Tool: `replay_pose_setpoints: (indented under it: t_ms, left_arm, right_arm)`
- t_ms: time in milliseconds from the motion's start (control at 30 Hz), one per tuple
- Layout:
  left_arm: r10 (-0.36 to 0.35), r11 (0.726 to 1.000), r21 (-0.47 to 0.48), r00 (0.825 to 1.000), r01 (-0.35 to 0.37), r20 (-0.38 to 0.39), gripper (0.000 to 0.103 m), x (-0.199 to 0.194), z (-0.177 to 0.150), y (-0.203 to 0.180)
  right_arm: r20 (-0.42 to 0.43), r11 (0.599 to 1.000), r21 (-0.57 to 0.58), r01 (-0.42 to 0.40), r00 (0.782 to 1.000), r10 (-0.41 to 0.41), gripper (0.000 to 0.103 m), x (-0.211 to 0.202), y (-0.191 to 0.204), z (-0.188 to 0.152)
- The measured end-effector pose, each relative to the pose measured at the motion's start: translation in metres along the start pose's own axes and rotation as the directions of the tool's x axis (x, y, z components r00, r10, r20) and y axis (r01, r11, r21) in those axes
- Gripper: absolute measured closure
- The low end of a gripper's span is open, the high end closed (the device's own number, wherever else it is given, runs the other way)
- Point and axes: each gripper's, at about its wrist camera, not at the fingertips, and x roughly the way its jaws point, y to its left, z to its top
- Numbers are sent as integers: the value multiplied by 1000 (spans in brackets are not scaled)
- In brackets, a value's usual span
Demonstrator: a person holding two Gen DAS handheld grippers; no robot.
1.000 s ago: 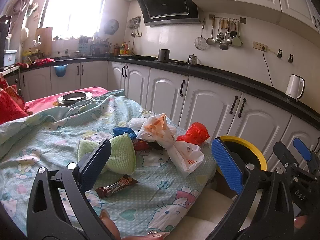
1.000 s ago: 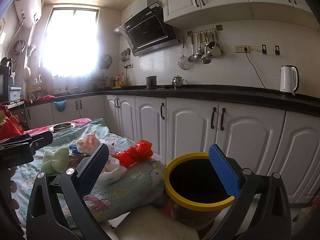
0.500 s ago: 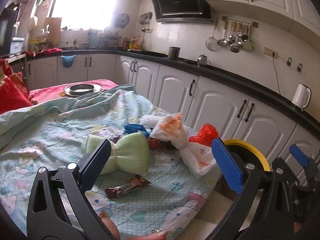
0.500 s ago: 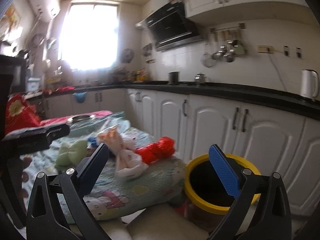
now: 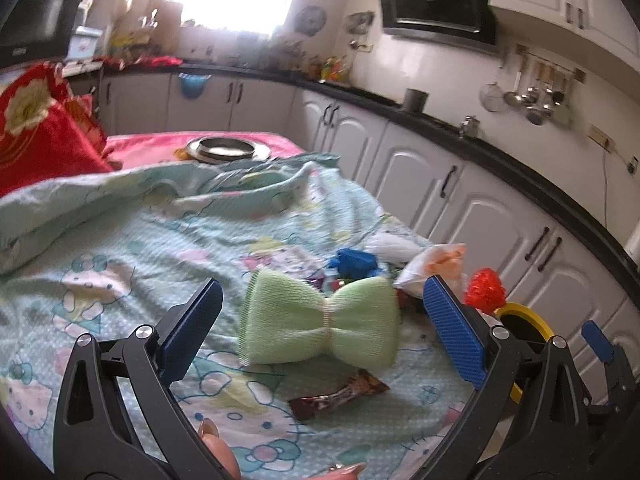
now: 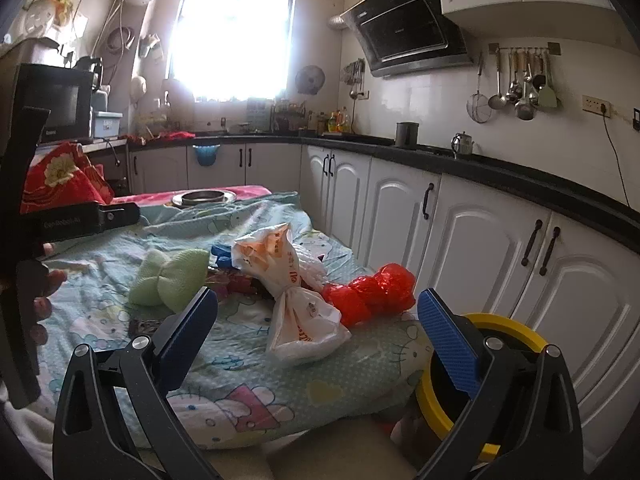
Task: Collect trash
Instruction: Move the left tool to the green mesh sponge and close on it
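Note:
Trash lies on a light blue cartoon bedspread (image 5: 120, 248). A brown snack wrapper (image 5: 338, 394) lies just ahead of my left gripper (image 5: 320, 328), which is open and empty. Beyond it sit a green bow-shaped cushion (image 5: 320, 324), a blue scrap (image 5: 354, 262), a white and orange plastic bag (image 6: 296, 280) and a red plastic bag (image 6: 372, 292). My right gripper (image 6: 316, 332) is open and empty, facing the two bags. A black bin with a yellow rim (image 6: 504, 332) stands on the floor by the bed's right side.
White kitchen cabinets (image 6: 460, 240) under a black counter run along the right. A metal dish (image 5: 226, 148) rests on a pink cover at the far end of the bed. A red pillow (image 5: 36, 120) lies at the left. A hand (image 6: 44, 292) holds the left tool.
Both views have swung left and closer over the bed. The green cushion and wrapper now sit between the left fingers; the bags now sit between the right fingers, the bin shifted right.

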Motion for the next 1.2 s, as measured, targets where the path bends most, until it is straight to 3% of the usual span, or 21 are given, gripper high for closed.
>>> replay_pose_setpoints:
  t_ms: [200, 267, 433, 700, 933, 1067, 1200]
  left_arm:
    - [48, 999, 4, 997, -48, -66, 11, 23, 5, 11]
    - [10, 999, 37, 994, -6, -105, 11, 32, 6, 9]
    - [-1, 989, 143, 977, 32, -212, 11, 55, 6, -6]
    - [10, 972, 231, 967, 51, -255, 11, 64, 4, -32]
    - [94, 953, 302, 936, 13, -338, 11, 86, -6, -46]
    - [127, 958, 288, 911, -10, -393, 11, 99, -11, -43]
    - [185, 948, 312, 897, -56, -402, 11, 105, -15, -41]
  right_arm:
    - [-37, 999, -27, -22, 999, 21, 6, 30, 3, 1]
    - [-59, 999, -25, -26, 998, 24, 6, 41, 4, 2]
    - [-110, 999, -16, -49, 993, 47, 6, 65, 1, 3]
    - [-208, 994, -22, -109, 973, 102, 6, 95, -1, -6]
    - [-245, 989, 2, -149, 958, 145, 6, 107, -6, -16]
    - [-256, 987, -2, -163, 954, 157, 6, 113, -5, -20]
    - [-264, 985, 7, -170, 950, 165, 7, 117, -5, -24]
